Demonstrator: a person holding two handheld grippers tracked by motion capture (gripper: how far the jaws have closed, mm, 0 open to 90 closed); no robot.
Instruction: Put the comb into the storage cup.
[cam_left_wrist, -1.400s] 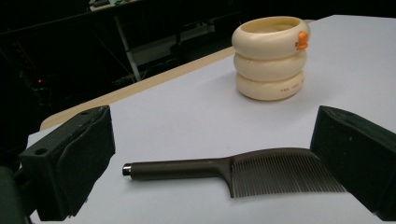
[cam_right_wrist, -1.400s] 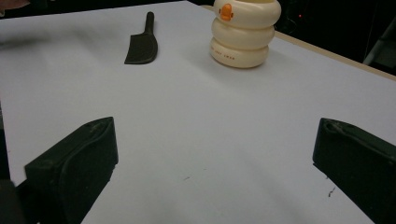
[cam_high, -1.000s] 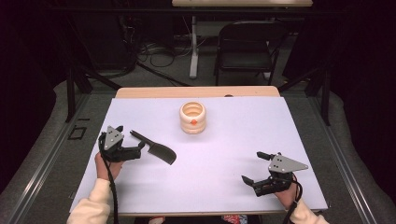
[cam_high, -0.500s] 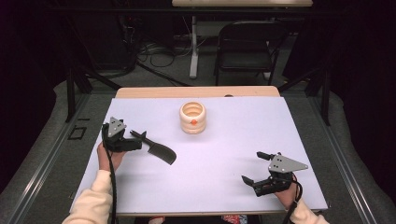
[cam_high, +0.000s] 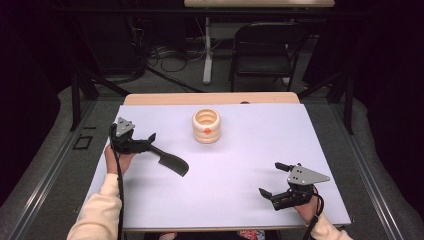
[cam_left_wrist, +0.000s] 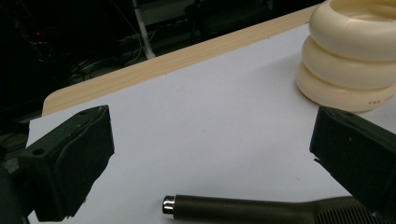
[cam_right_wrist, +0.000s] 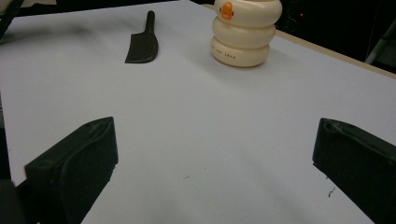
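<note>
A black cleaver-shaped tool (cam_high: 170, 161) lies flat on the left part of the white table (cam_high: 250, 150). My left gripper (cam_high: 149, 142) is at its handle end, jaws wide open. In the left gripper view (cam_left_wrist: 212, 144) the handle (cam_left_wrist: 243, 210) with its metal cap lies low between the jaws, ungripped. A cream ringed holder (cam_high: 206, 126) with an orange dot stands at the middle back, also seen as the holder (cam_left_wrist: 350, 60) and the holder (cam_right_wrist: 245, 30). My right gripper (cam_high: 271, 179) rests open near the front right, with nothing inside the right gripper (cam_right_wrist: 217, 154). The tool (cam_right_wrist: 142, 44) lies far ahead of it.
The table's wooden far edge (cam_high: 210, 98) shows beyond the white cover. A black chair (cam_high: 265, 45) and cables on the floor (cam_high: 170, 55) lie behind the table. Dark stands flank both sides.
My left gripper has moved away from the person, up the table to the tool's handle end. The tool, the holder and the right gripper have stayed put.
</note>
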